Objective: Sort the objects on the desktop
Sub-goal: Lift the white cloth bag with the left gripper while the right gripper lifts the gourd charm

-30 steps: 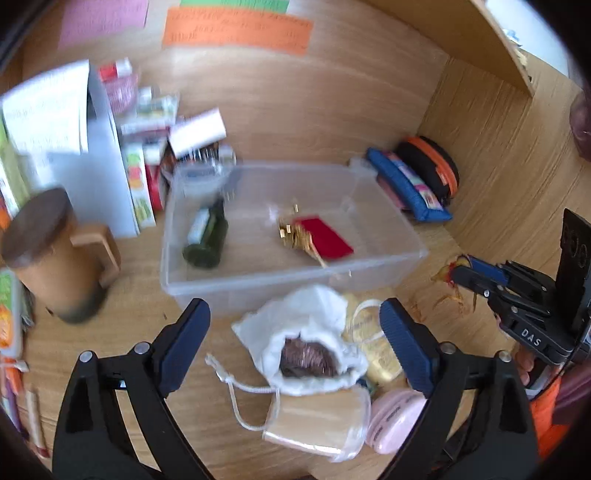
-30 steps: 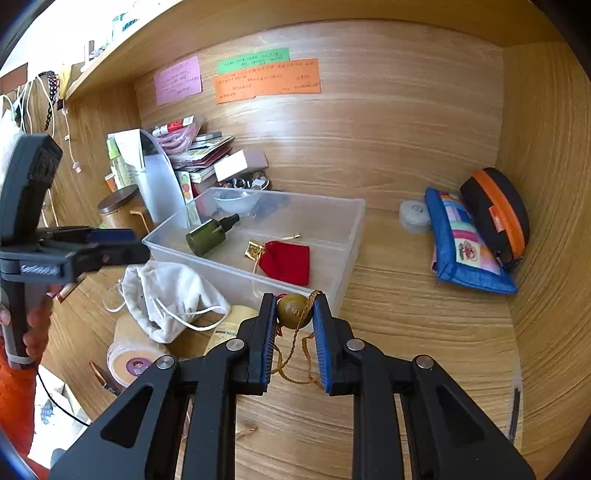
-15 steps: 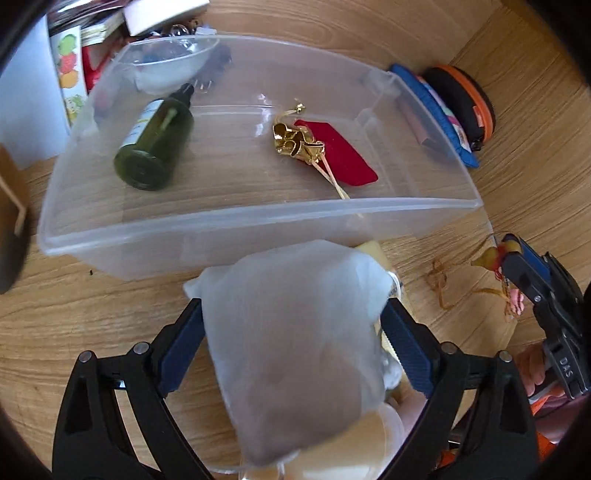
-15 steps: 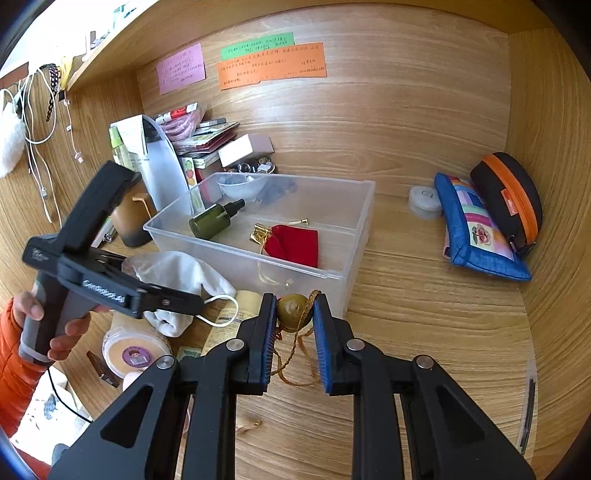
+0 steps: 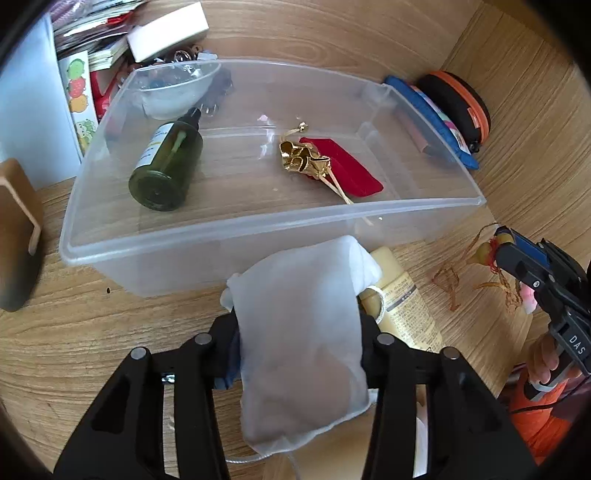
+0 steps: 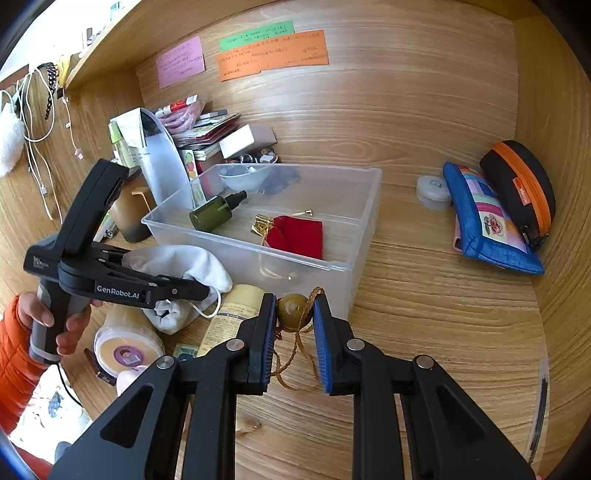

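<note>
A white drawstring pouch (image 5: 295,332) hung pinched in the left gripper (image 5: 295,343) just short of the clear plastic bin (image 5: 207,236), apparently bound for it alongside a green bottle (image 5: 166,166) and red pouch (image 5: 343,166). The right gripper (image 6: 294,325), jaws pressed on an olive bead charm (image 6: 293,311) with its cord dangling, waited nearby. The wooden desk (image 6: 443,325) sat in a cluttered alcove hung with sticky notes (image 6: 273,53).

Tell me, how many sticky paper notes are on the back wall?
3: a pink note at left, a green note to its right, and an orange note just below the green one.
</note>
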Tool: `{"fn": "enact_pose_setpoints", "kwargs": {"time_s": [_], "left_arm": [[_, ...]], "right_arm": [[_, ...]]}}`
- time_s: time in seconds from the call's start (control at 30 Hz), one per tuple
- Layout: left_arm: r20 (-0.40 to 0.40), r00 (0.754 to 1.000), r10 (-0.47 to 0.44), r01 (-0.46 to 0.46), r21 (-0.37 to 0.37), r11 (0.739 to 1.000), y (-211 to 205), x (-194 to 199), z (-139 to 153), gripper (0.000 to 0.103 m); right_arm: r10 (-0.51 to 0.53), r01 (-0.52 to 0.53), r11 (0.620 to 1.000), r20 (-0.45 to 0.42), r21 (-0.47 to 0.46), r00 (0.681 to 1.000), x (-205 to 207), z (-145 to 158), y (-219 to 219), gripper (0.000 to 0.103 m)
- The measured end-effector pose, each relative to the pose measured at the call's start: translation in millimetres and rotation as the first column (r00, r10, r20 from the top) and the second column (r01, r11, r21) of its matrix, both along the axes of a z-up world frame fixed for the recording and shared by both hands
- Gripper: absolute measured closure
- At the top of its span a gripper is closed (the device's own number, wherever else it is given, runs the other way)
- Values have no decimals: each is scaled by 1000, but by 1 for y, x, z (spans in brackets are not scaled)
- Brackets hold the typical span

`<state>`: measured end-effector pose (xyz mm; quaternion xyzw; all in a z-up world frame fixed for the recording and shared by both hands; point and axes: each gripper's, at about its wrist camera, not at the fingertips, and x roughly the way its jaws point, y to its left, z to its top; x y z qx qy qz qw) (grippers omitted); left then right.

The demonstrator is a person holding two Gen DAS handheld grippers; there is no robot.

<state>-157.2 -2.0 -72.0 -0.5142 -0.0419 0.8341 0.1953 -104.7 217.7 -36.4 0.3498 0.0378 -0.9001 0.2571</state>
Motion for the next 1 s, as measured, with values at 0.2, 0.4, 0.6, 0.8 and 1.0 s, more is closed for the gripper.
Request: {"fn": "enact_pose_setpoints", "kwargs": {"time_s": [0.2, 0.4, 0.6, 0.8, 1.0], "left_arm": [[-59, 998, 12, -13, -22, 1000, 1, 7, 12, 60], [-131, 991, 17, -19, -8, 1000, -3, 19, 33, 60], [-173, 984, 32, -28, 28, 999, -10, 31, 47, 60], [-203, 978, 51, -42, 51, 998, -17, 35, 59, 60], [-241, 968, 74, -58, 73, 996, -26, 39, 76, 60]], "right_arm": [[4, -4, 1000, -13, 7, 1000, 0, 5, -5, 85], [4, -4, 1000, -46, 10, 999, 4, 15, -12, 85], [11, -11, 1000, -71, 10, 997, 6, 25, -21, 85], [16, -13, 1000, -113, 26, 994, 9, 37, -30, 85], [11, -6, 1000, -157, 29, 987, 8, 53, -34, 85]]}}
